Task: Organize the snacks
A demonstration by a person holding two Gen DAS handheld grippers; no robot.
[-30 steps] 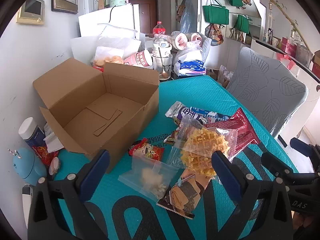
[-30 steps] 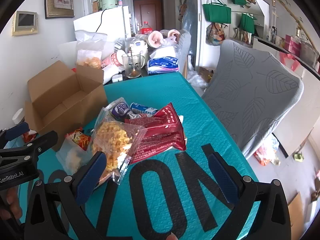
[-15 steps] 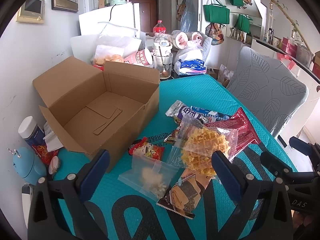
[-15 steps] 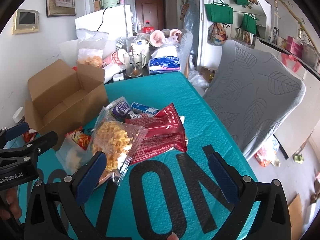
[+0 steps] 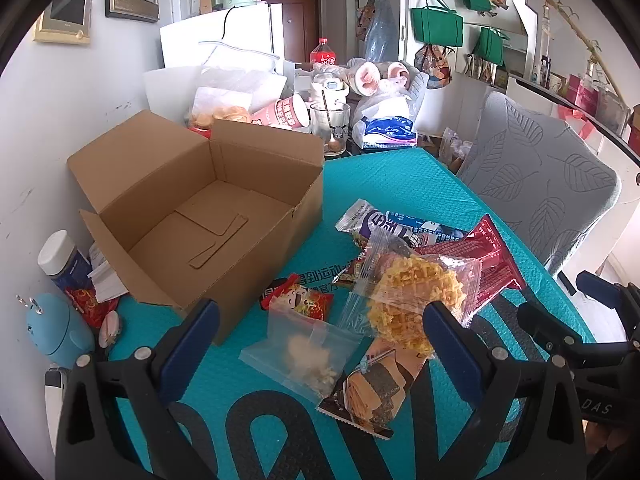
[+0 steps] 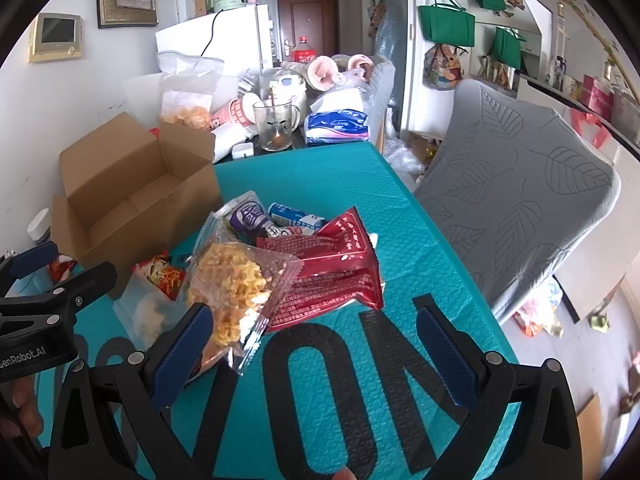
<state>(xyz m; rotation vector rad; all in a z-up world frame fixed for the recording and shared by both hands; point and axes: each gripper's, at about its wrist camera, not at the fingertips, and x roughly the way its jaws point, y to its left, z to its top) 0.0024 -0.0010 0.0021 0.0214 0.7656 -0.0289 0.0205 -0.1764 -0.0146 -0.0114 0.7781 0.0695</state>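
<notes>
Cardboard box (image 5: 208,216) sits empty on the counter (image 5: 400,184); snacks (image 5: 416,300) lie heaped beside it. Over the last second almost nothing shifted: both the left hand-held gripper (image 5: 316,334) and right hand-held gripper (image 6: 314,338) stay spread, seemingly hovering, sorting unstarted.

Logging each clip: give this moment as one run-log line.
left gripper open | right gripper open | cardboard box empty | snack packets beside it on table
</notes>
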